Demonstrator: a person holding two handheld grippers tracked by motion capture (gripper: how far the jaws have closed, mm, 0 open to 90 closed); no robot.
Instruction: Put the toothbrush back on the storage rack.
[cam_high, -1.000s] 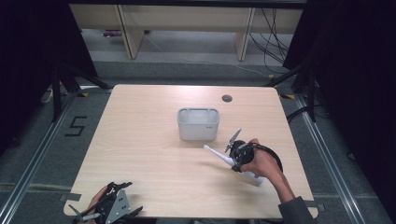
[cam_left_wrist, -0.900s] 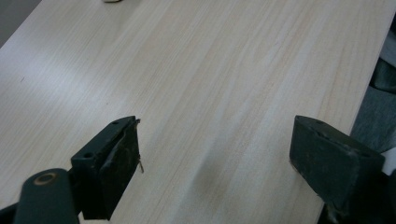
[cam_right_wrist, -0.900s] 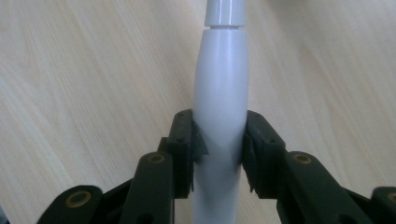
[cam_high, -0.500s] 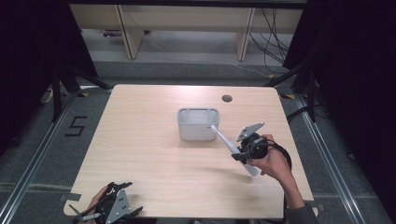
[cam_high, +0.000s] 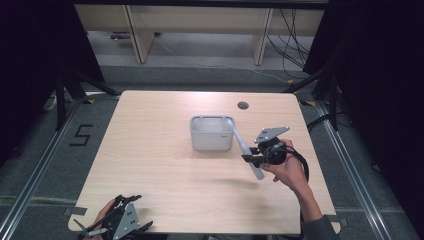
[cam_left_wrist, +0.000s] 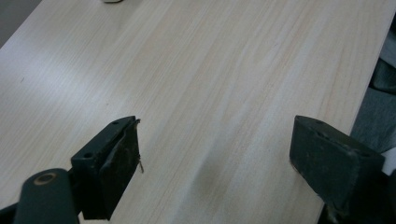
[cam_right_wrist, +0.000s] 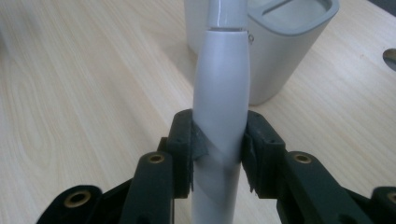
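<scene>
The right gripper (cam_high: 252, 156) has its jaws clenched on the fat grey handle of a toothbrush-like wand (cam_right_wrist: 219, 107), held clear of the surface toward its right edge, slim tip reaching the rim of the grey cup (cam_high: 211, 133) at mid-surface. It looks light, rigid and smooth, probably slippery, so that thick lower handle is the sensible place to grip. The right gripper view shows the pads biting both sides; the high view alone gives the slant, plus the left gripper (cam_high: 119, 223) at the near left corner, jaws released.
</scene>
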